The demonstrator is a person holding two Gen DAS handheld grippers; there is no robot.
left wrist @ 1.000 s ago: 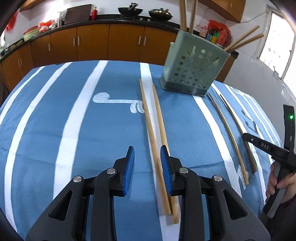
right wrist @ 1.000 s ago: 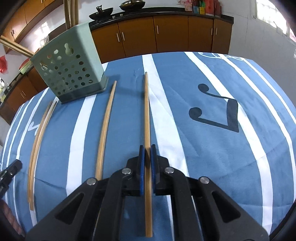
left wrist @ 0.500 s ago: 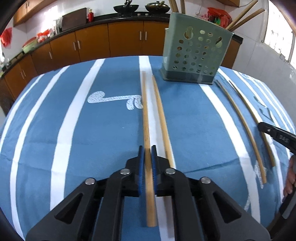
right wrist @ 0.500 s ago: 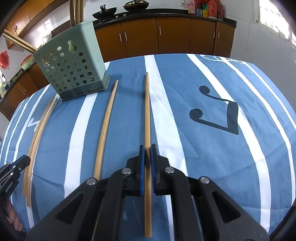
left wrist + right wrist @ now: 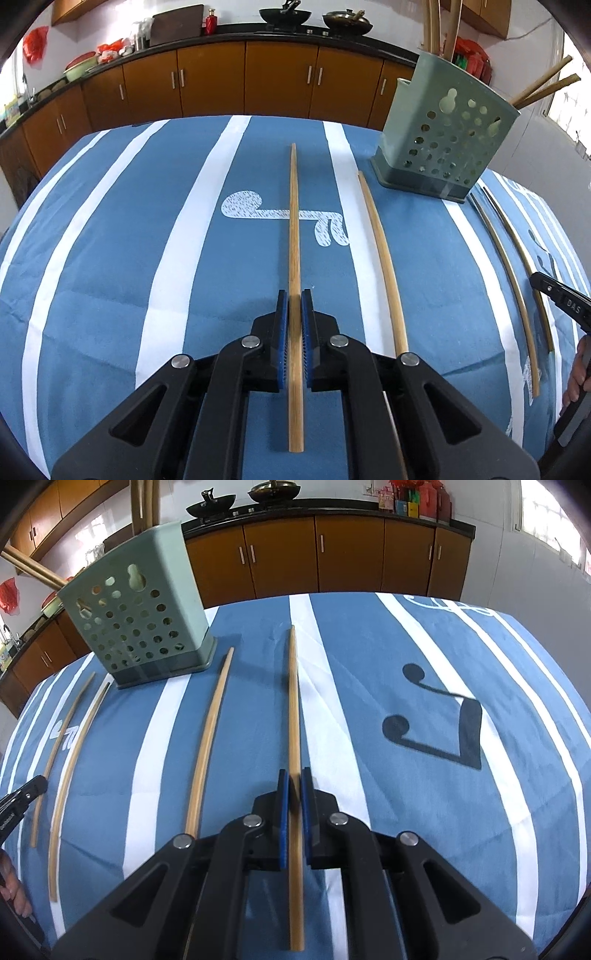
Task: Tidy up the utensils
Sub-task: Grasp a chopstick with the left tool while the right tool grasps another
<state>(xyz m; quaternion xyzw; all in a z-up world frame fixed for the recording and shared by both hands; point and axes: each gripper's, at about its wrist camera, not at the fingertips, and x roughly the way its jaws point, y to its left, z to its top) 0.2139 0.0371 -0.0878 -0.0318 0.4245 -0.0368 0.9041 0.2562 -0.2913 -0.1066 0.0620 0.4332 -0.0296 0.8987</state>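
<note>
Chopstick (image 5: 294, 236) clamped in left fingers (image 5: 282, 328), second chopstick (image 5: 293, 716) clamped in right fingers (image 5: 282, 808)

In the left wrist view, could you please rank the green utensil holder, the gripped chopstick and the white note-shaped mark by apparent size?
1. green utensil holder, bulkiest.
2. gripped chopstick, longest but thin; nearness enlarges it, so its rank against the holder is unsure.
3. white note-shaped mark, smallest.

In the left wrist view, small white capital letters reading "DAS" are printed on the black arm of the right gripper (image 5: 565, 305) at the right edge. The blue tablecloth (image 5: 110, 258) carries white symbols and a black music note, but no words. Nothing else is legible.
</note>
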